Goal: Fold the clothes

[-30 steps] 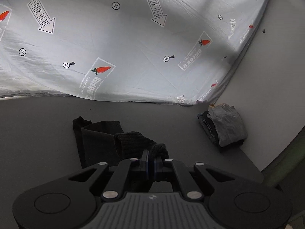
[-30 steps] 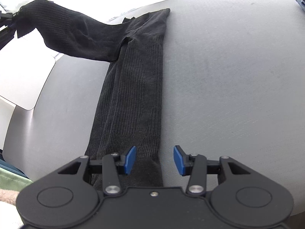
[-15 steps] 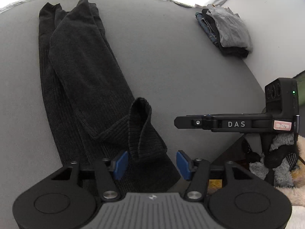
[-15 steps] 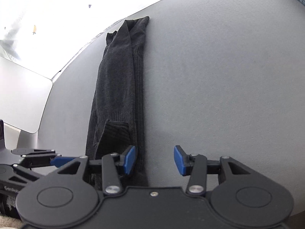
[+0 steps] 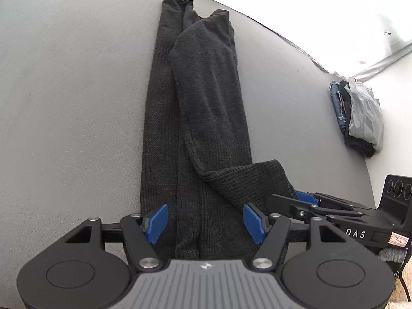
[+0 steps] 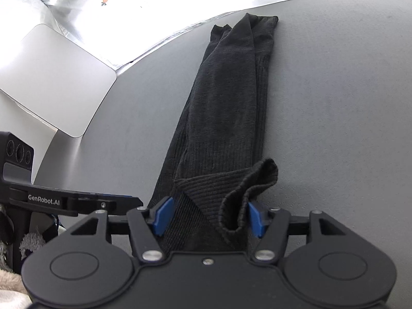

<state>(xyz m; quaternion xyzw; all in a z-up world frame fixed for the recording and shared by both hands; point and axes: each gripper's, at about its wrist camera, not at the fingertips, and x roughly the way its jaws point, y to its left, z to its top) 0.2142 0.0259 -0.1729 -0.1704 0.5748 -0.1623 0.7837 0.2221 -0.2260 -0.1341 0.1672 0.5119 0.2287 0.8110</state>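
Now the long black ribbed knit garment (image 5: 203, 118) is lying folded into a narrow strip on the grey felt tabletop (image 5: 72, 103) — both grippers are hovering over its near end. The left gripper (image 5: 206, 221) is standing released, and the right gripper (image 6: 208, 217) is opening, its blue pads straddling the upturned cuff (image 6: 247, 193).

Grey felt-like table (image 5: 64, 103), bright backlight behind.
White carrot-print sheet (image 5: 360, 13) hangs past the far edge, overexposed; pale rounded panel (image 6: 56, 82) off one side, plain light wall (image 5: 394, 77) off another.
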